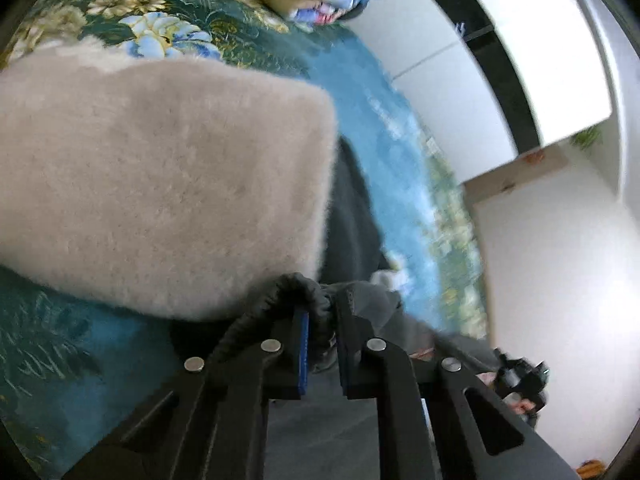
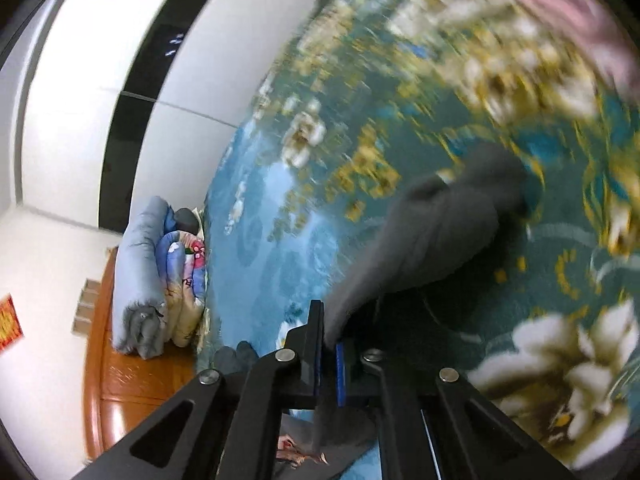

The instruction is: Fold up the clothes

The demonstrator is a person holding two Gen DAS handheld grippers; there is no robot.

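- The bedspread (image 1: pixel 360 92) is showing teal and blue with cream and gold flowers.
- The fluffy garment (image 1: pixel 160 184) is looking pale beige.
- The dark garment (image 2: pixel 436 232) is appearing charcoal grey.
- The rolled quilts (image 2: pixel 160 272) are showing light blue with floral print.

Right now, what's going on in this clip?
A person with a handheld gripper in each hand is folding clothes on a bed with a teal floral bedspread. The left gripper is shut on bunched fabric of a dark grey garment, beside a fluffy cream garment lying on the bed. The right gripper is shut on another part of the dark garment, which trails from its fingers down to the bedspread. The right view is blurred. Rolled bedding sits past the bed's edge.
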